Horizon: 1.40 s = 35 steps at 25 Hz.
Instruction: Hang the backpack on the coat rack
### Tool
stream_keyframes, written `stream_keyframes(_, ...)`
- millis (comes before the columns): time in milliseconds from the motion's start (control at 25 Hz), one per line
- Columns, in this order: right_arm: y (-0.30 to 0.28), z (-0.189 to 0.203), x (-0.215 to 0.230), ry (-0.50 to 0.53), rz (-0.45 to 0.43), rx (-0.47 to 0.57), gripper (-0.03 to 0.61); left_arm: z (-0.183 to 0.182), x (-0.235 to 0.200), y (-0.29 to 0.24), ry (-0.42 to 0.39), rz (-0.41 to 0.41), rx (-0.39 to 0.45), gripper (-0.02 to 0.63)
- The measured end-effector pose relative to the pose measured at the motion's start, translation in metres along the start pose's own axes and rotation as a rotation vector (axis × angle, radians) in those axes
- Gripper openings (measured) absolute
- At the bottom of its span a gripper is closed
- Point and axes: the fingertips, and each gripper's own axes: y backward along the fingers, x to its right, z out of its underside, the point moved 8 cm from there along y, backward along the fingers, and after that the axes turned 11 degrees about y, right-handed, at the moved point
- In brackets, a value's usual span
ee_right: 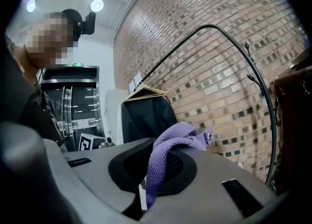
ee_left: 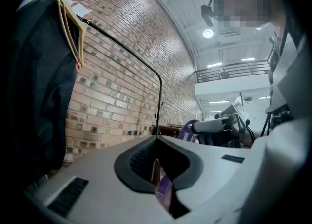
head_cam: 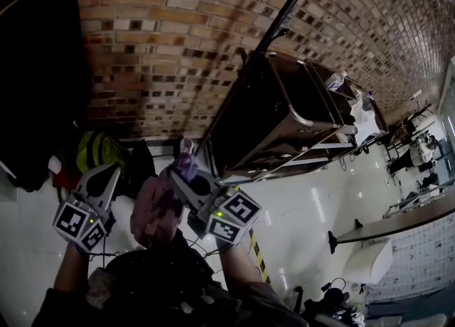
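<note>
A pink and purple backpack point(head_cam: 158, 212) hangs between my two grippers in the head view. My right gripper point(head_cam: 178, 173) is shut on its purple woven strap point(ee_right: 161, 155), which loops out over the jaws. My left gripper point(head_cam: 111, 171) is shut too, with a thin purple strap end point(ee_left: 164, 189) caught between its jaws. The coat rack's black curved rod point(ee_right: 229, 33) arches over in front of the brick wall, and the rod point(ee_left: 141, 62) also shows in the left gripper view. Both grippers point(ee_left: 157, 142) point(ee_right: 156, 150) are below it.
A dark jacket point(ee_left: 39, 86) on a wooden hanger point(ee_left: 73, 28) hangs at the rack's left end. A dark wooden cabinet point(head_cam: 284, 119) stands to the right by the brick wall point(head_cam: 163, 41). A yellow-green item point(head_cam: 96, 151) lies low on the left. A table point(head_cam: 398, 222) stands on the right.
</note>
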Motion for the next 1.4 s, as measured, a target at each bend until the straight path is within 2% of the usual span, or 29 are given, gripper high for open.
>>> stream_keyframes(320, -0.034, -0.017, 0.102, 0.021, -0.086, -0.005, 0.023, -0.01, -0.024, -0.096, -0.032, -0.048, 0.004, 0.026)
stream_keyframes(600, -0.06, -0.047, 0.198, 0.07, -0.142, -0.01, 0.023, -0.023, -0.044, -0.175, -0.018, -0.108, 0.023, 0.026)
stream_keyframes(880, -0.065, -0.061, 0.288, 0.072, -0.116, 0.01, 0.023, -0.023, -0.055, -0.241, -0.011, -0.141, 0.019, 0.026)
stream_keyframes(1160, -0.075, -0.074, 0.352, 0.074, -0.15, -0.005, 0.023, -0.031, -0.058, -0.302, -0.035, -0.163, 0.049, 0.026)
stream_keyframes(1400, -0.083, -0.095, 0.388, 0.081, -0.143, -0.008, 0.023, -0.037, -0.06, -0.336, -0.032, -0.143, 0.044, 0.026)
